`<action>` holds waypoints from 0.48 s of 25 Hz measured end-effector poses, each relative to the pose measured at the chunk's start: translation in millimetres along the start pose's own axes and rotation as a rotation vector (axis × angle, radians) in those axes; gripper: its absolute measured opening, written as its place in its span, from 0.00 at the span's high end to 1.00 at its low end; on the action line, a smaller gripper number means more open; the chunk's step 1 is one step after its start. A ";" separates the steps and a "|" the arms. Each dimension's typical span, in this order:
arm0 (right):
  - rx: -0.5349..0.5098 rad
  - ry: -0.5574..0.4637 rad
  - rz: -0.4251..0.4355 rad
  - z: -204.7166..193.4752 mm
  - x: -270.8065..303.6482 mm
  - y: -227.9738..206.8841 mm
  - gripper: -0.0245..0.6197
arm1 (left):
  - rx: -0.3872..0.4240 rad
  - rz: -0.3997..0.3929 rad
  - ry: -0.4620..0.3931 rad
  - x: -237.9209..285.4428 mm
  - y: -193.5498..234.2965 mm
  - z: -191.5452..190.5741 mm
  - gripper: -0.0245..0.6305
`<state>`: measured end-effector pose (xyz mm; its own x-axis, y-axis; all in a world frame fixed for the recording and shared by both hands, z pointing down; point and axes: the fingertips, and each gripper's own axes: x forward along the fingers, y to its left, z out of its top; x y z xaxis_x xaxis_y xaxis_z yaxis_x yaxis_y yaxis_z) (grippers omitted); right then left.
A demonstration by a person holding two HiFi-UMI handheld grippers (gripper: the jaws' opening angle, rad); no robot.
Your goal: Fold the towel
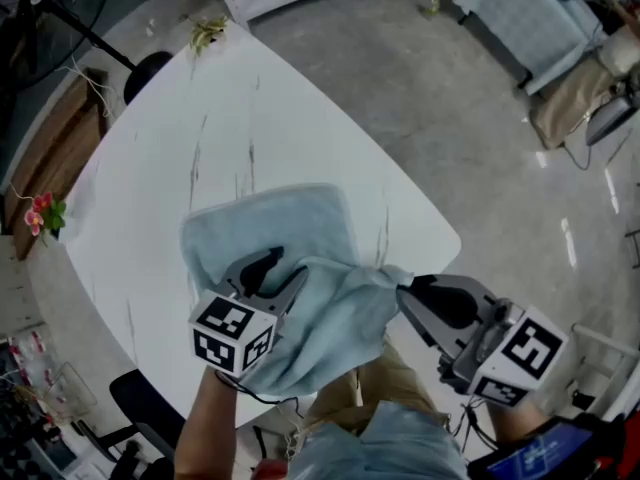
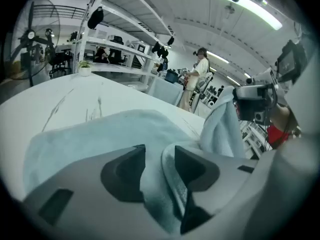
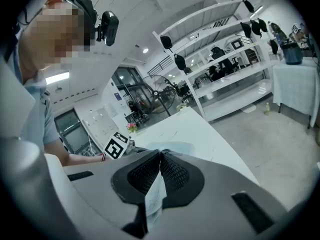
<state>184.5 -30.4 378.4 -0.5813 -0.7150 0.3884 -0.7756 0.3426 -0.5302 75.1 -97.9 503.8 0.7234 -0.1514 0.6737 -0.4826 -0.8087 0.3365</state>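
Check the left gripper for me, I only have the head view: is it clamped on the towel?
Observer: No. The left gripper view shows the left gripper with its jaws apart. A fold of the towel lies loosely between them.
Operator: And the right one?
Observer: In the right gripper view, the right gripper has its jaws together, pinching a thin edge of the towel.
Operator: Is anyone else around?
Observer: Yes. The left gripper view shows a person standing beyond the white table, near the shelves.
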 end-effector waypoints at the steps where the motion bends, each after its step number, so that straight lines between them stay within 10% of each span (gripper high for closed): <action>1: 0.008 -0.011 0.004 1.7 1.0 -0.9 0.93 | 0.023 0.001 0.014 1.9 -0.6 -0.2 0.68; 12: 0.046 -0.044 -0.010 6.0 1.5 -12.9 0.93 | 0.299 0.101 0.107 10.9 -5.5 -3.3 0.75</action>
<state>195.1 -39.5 381.3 -0.5611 -0.7447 0.3613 -0.7688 0.3071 -0.5610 84.0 -93.2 511.4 0.6155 -0.1915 0.7646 -0.3711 -0.9262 0.0668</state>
